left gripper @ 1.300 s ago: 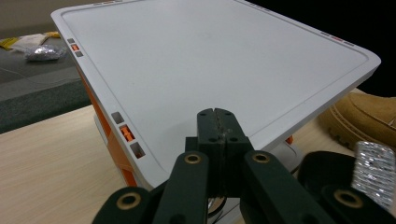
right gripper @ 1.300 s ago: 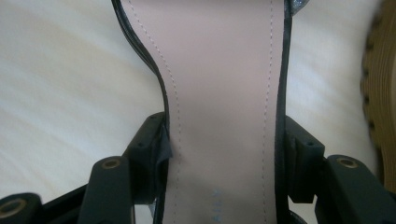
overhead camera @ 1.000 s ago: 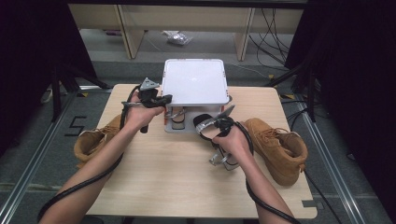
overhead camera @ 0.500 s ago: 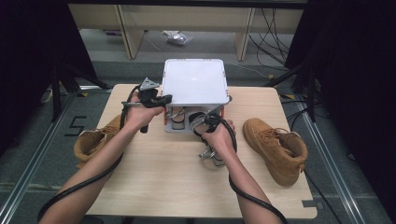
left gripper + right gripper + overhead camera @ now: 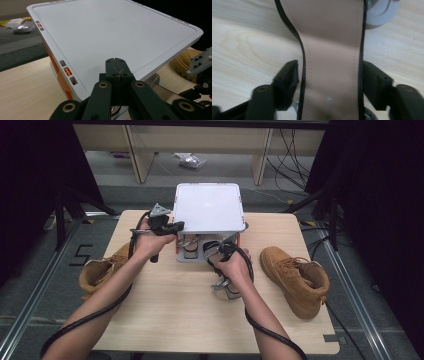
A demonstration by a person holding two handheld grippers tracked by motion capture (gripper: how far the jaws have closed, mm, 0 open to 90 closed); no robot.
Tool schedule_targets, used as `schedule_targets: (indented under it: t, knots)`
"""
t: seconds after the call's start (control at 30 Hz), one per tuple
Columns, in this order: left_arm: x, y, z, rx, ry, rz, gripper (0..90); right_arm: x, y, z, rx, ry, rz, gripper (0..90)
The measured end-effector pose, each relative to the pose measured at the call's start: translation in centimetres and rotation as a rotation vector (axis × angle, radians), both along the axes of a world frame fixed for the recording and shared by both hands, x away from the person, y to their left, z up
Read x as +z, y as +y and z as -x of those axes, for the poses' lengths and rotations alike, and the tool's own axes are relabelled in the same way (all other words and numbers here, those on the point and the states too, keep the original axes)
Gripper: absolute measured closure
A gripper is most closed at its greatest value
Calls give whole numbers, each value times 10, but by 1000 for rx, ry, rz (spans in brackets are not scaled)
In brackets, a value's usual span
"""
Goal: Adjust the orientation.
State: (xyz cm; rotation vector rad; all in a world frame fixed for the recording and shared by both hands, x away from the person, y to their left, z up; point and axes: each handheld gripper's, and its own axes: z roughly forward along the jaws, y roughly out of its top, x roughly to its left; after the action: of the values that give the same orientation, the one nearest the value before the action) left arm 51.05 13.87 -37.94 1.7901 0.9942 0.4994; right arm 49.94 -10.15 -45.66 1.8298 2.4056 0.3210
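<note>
Now that the right gripper (image 5: 212, 251) has come in from the side to the front of the white rack (image 5: 208, 206), its jaws have just widened and straddle a shoe's insole (image 5: 329, 57) without pressing; the left gripper (image 5: 116, 72), jaws shut and empty, rests against the rack's top, probably steadying it

table (image 5: 165, 315): pale wood with a visible grain. rack (image 5: 209, 207): white top, orange side trim, small grey and orange marks along the rim. boot at the right (image 5: 295, 276): tan with a paler sole. boot at the left (image 5: 100, 270): the same tan. sandal (image 5: 332, 50): beige insole with stitched dotted lines and a black edge. left gripper (image 5: 116, 72): black, brass-coloured rivets. right gripper (image 5: 329, 82): black. floor (image 5: 30, 285): grey.
</note>
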Motion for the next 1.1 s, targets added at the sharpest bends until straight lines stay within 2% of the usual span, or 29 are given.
schedule_targets:
  t: [0.03, 0.07, 0.13, 0.23, 0.27, 0.3, 0.33, 0.37, 0.4, 0.43, 0.5, 0.53, 0.63, 0.7, 0.77, 0.8, 0.83, 0.87, 1.0, 1.1]
  knots:
    - [0, 0, 0, 1, 2, 3, 894, 4, 1, 2, 3, 1, 20, 321]
    - [0, 0, 0, -1, 1, 3, 894, 6, -1, 4, 24, 0, -3, 315]
    - [0, 0, 0, 0, 2, 3, 894, 13, -3, 9, 36, -35, -5, 310]
    - [0, 0, 0, 1, 2, 4, 894, 27, -10, 21, 52, -66, -34, 326]
    - [0, 0, 0, 0, 2, 4, 895, 32, -13, 26, 59, -87, -48, 350]
    - [0, 0, 0, 1, 2, 3, 895, 35, -18, 30, 102, -151, -29, 380]
    - [0, 0, 0, 1, 2, 3, 894, 35, -18, 30, 102, -151, -29, 380]
    - [0, 0, 0, 0, 1, -1, 894, 48, -22, 44, 84, -146, -40, 518]
    - [0, 0, 0, 1, 2, -1, 894, 52, -27, 50, 118, -168, -31, 553]
    - [0, 0, 0, 2, 3, -2, 894, 55, -29, 56, 94, -160, -25, 623]
    - [0, -1, 0, 3, 3, -3, 895, 58, -39, 67, 118, -137, -33, 676]
    - [0, -1, 0, 5, 3, -1, 895, 58, -44, 71, 139, -133, -41, 703]
    - [0, 0, 0, 6, 3, 4, 894, 55, -54, 85, 153, -102, -40, 786]
    - [0, 0, 0, 6, 2, 5, 895, 49, -58, 93, 143, -69, -38, 832]
    - [0, 0, 0, 6, 3, 3, 895, 41, -63, 99, 160, -39, -36, 855]
    - [0, 0, 0, 6, 3, 3, 894, 41, -63, 99, 160, -39, -36, 855]
    - [0, 0, 0, 5, 2, 2, 895, 31, -68, 103, 202, -29, -30, 866]
    - [0, 0, 0, 4, 3, 2, 894, 28, -68, 105, 209, -11, -39, 868]
    - [0, 0, 0, 7, 4, 2, 895, 13, -64, 109, 205, 20, -62, 869]
    - [0, 0, 0, 8, 4, 8, 895, 6, -60, 108, 213, 18, -79, 865]
